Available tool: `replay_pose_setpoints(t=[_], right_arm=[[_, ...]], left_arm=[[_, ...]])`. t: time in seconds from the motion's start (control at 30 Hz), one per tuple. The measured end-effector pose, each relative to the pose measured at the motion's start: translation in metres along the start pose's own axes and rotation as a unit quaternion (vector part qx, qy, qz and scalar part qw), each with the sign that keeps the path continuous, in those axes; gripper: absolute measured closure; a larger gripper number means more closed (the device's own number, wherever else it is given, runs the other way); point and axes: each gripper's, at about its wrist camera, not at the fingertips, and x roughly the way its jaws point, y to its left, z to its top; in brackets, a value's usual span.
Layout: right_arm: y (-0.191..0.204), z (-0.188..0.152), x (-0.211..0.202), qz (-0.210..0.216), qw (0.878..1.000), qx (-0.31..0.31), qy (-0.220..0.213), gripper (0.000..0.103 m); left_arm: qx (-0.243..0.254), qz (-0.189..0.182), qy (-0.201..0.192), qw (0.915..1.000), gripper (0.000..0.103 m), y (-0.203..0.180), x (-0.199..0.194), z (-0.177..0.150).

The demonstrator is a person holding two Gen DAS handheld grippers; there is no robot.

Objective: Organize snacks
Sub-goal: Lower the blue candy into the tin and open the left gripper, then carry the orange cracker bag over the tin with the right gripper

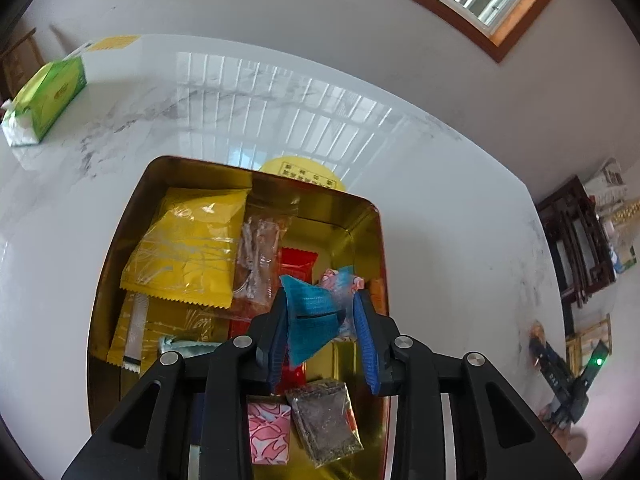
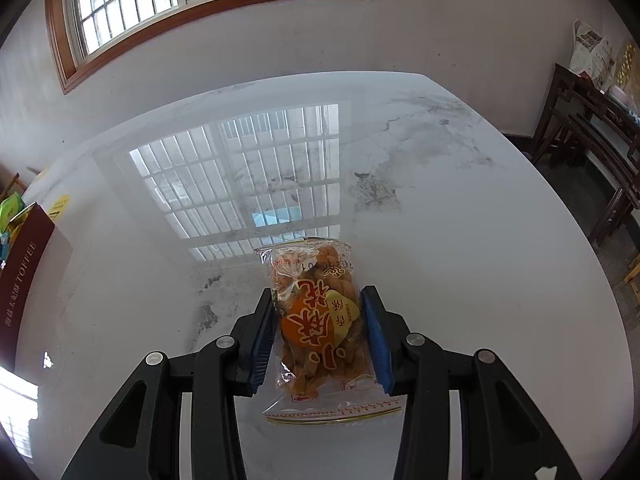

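A gold-lined tin point(image 1: 372, 216) sits on the white marble table and holds several snacks: a yellow packet point(image 1: 188, 248), a red packet point(image 1: 296, 264), a pink-patterned sweet point(image 1: 268, 432) and a dark square sachet point(image 1: 328, 424). My left gripper point(image 1: 320, 296) hangs over the tin's right side, shut on a blue-wrapped candy point(image 1: 316, 316) with clear twisted ends. In the right wrist view, my right gripper point(image 2: 318, 292) is shut on a clear bag of fried dough twists point(image 2: 316, 320) with an orange label. The bag is held over the bare tabletop point(image 2: 460, 240).
A green tissue pack point(image 1: 44, 100) lies at the table's far left. A yellow round label point(image 1: 300, 172) shows just behind the tin. The tin's dark red side point(image 2: 24, 280) stands at the left edge of the right wrist view. Dark wooden chairs point(image 2: 592, 140) stand beyond the table's right edge.
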Motion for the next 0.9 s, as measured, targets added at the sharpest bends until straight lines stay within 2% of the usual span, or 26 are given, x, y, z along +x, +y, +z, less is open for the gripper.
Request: replay_pose_setpoints(t=[0.1,0.17,0.2,0.27,0.33,0.47,0.6,0.8,0.9], right_arm=[[0.000,0.000,0.000,-0.001,1.000,-0.001,0.000,0.063],[0.000,0.000,0.000,0.000,1.000,-0.001,0.000,0.063],[0.000,0.000,0.000,0.000,1.000,0.000,0.000,0.063],[0.000,0.000,0.000,-0.001,1.000,-0.001,0.000,0.063],[0.000,0.000,0.000,-0.002,1.000,-0.002,0.000,0.063],[0.002,-0.001,0.000,-0.002,1.000,-0.003,0.000,0.063],[0.008,-0.005,-0.003,-0.006,1.000,-0.014,0.002,0.063],[0.021,-0.017,-0.012,-0.007,1.000,-0.021,0.001,0.063],[0.034,-0.022,-0.016,0.005,1.000,-0.029,0.001,0.064]], left_arm=[[-0.017,-0.007,-0.004,0.9998,0.064,0.006,-0.008,-0.001],[-0.021,-0.005,-0.019,0.9996,0.045,0.007,-0.019,-0.004],[-0.022,-0.003,-0.028,0.9994,0.044,0.008,-0.025,-0.006],[-0.017,0.008,-0.058,0.9981,0.041,0.007,-0.042,-0.014],[-0.006,0.035,-0.073,0.9967,0.032,0.003,-0.055,-0.024],[0.035,0.079,-0.106,0.9906,0.031,-0.004,-0.081,-0.057],[0.071,0.138,-0.142,0.9777,0.031,-0.011,-0.100,-0.091],[0.088,0.150,-0.149,0.9734,0.030,-0.015,-0.110,-0.123],[0.097,0.158,-0.154,0.9706,0.030,-0.014,-0.113,-0.131]])
